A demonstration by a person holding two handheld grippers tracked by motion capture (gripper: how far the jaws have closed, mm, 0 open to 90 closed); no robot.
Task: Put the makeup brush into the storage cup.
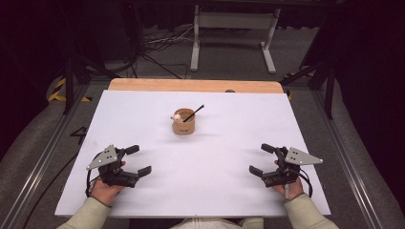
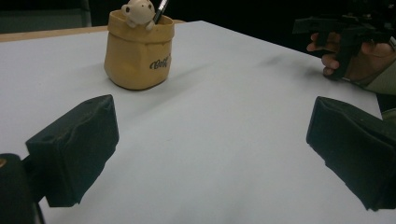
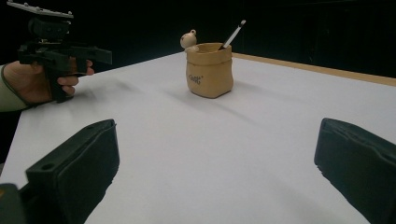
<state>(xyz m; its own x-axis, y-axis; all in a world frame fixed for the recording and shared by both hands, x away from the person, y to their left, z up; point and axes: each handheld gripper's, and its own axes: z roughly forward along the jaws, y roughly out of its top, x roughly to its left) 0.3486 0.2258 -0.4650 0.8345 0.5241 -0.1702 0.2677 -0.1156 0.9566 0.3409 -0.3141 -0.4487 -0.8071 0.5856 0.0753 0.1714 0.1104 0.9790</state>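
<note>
Lettering on pot (image 2: 138, 51); pen (image 2: 161, 10) inside

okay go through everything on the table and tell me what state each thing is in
Left claw: open, holding nothing.
Right claw: open, holding nothing.
Tan sack-shaped holder: upright mid-table, open top, untouched.
Pen: standing in the holder, leaning.
Small bear figure: perched at the holder's rim.
White table cover: flat.
</note>
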